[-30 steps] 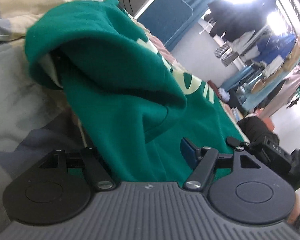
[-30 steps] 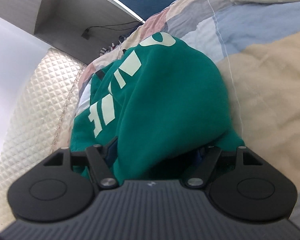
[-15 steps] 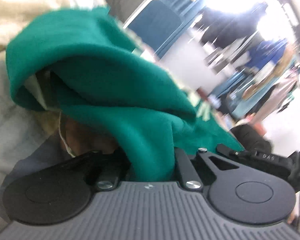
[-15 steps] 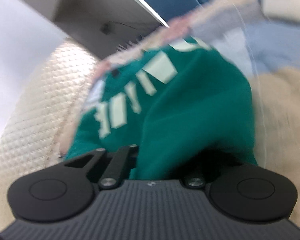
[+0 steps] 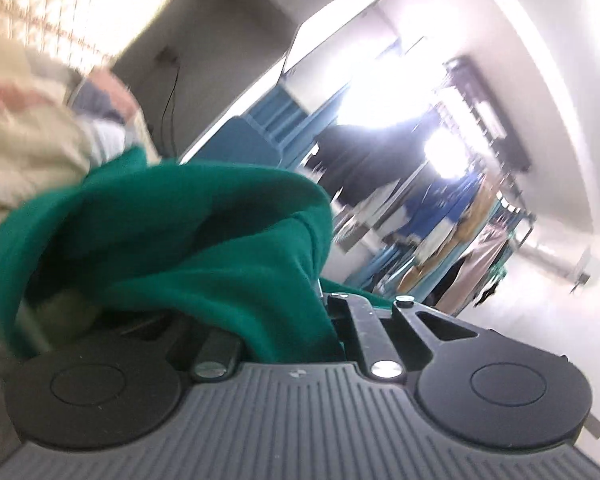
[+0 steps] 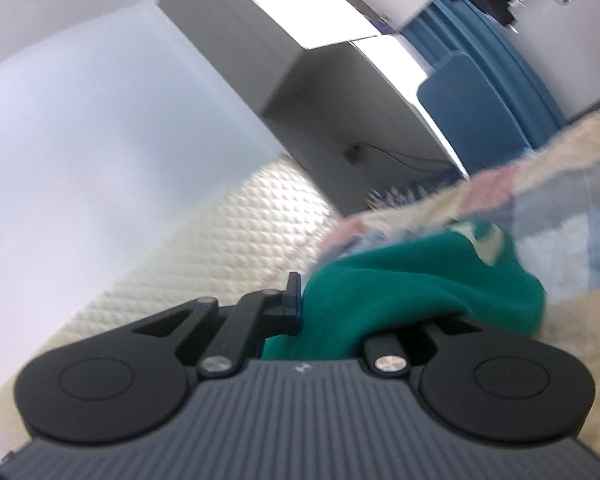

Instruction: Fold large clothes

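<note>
One green garment is held by two grippers. In the left wrist view, a bunched fold of it is clamped in the left gripper, and a rolled edge is arched above the linkage, with a dark hollow seen beneath it. In the right wrist view, another fold of the garment is pinched in the right gripper; one blue-padded fingertip is seen pressed against its left side, while the other fingertip is covered by cloth. A pale printed mark is shown near the garment's far edge. The rest of the cloth is draped onto the patchwork bedcover of the bed. Open floor is seen to the right, beyond which a rack of hanging clothes is blurred. A quilted headboard is seen at the bed's far edge.
</note>
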Motion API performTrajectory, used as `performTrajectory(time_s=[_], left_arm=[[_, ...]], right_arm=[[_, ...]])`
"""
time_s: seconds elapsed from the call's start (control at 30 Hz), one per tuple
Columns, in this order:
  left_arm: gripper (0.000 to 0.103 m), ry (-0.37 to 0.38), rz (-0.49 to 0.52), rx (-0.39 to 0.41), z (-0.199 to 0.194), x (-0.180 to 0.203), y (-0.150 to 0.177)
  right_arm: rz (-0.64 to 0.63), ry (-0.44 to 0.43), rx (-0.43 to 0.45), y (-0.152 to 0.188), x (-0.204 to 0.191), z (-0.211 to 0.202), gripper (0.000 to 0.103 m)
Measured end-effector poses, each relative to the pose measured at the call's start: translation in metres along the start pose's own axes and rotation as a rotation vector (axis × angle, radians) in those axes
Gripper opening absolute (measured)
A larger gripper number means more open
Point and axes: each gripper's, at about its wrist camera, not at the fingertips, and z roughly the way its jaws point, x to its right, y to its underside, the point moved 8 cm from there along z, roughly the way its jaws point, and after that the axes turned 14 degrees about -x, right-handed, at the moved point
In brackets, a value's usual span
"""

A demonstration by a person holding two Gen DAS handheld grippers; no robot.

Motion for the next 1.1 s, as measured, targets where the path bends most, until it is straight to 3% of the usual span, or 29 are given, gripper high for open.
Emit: performTrajectory(time_s=[0.1, 0.4, 0.63, 0.77, 0.87, 0.93, 1.1], left_arm=[[0.008, 0.056, 0.0, 0.074, -0.03, 0.028, -0.019], [0.009, 0.131, 0.152, 0.298, -0.102, 0.154, -0.114], [0.009, 0.194, 0.224, 0.36, -0.134, 0.249, -0.191], [0.009, 0.224, 0.283, 0.381, -0.144, 0.3, -0.216], [0.009, 0.172, 0.32, 0.347, -0.129, 0.313, -0.227], [0.009, 0.124, 0.333, 0.317, -0.105, 0.298, -0.227], [0.009, 0.027, 0.287, 0.181, -0.011, 0.202, -0.194]], right_arm=[[-0.054, -0.034, 0.033, -0.025, -0.035, -0.014, 0.011], [-0.254, -0.124, 0.147, -0.127, -0.157, -0.068, 0.011], [-0.416, -0.122, 0.24, -0.216, -0.252, -0.113, 0.011], [-0.459, -0.101, 0.33, -0.262, -0.289, -0.132, 0.011], [-0.484, -0.051, 0.386, -0.282, -0.292, -0.131, 0.011], [-0.473, -0.011, 0.384, -0.286, -0.272, -0.12, 0.011], [-0.393, 0.077, 0.269, -0.265, -0.173, -0.064, 0.011]])
